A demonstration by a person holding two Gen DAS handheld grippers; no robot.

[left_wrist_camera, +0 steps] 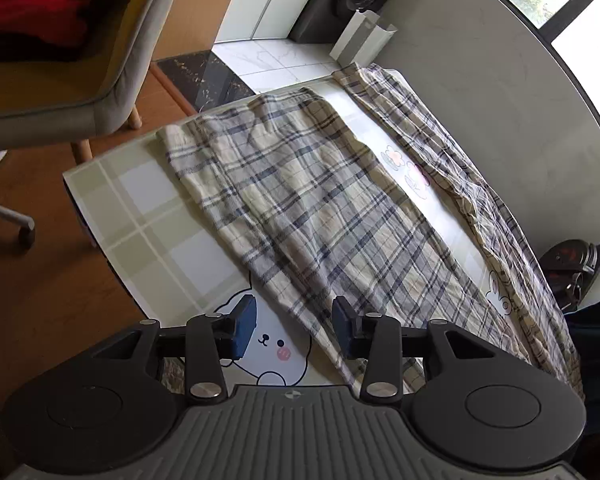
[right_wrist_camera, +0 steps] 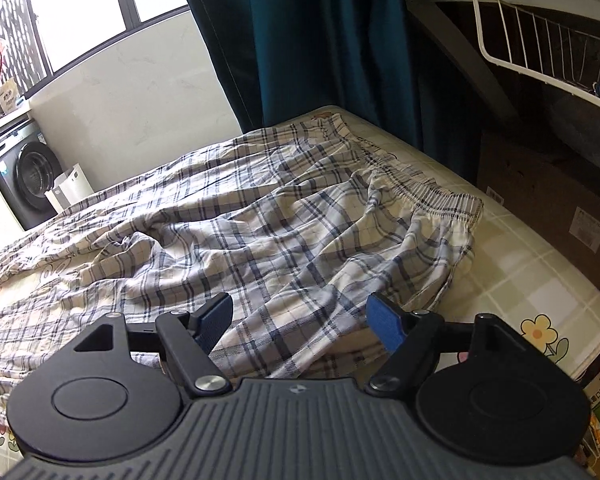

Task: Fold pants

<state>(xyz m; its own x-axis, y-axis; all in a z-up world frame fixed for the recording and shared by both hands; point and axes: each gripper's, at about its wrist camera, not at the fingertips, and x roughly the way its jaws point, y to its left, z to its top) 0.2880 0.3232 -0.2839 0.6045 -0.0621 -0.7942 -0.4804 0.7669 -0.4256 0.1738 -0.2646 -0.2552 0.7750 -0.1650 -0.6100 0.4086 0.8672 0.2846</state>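
You had the plaid pants [left_wrist_camera: 300, 200] spread flat on the checked table [left_wrist_camera: 140, 216], legs apart, waistband [right_wrist_camera: 440, 196] at the far end in the right view; your left gripper [left_wrist_camera: 294, 330] and right gripper [right_wrist_camera: 300, 320] both hung released, grasping nothing; the first fold looked unstarted; next you needed one leg's edge pinched.
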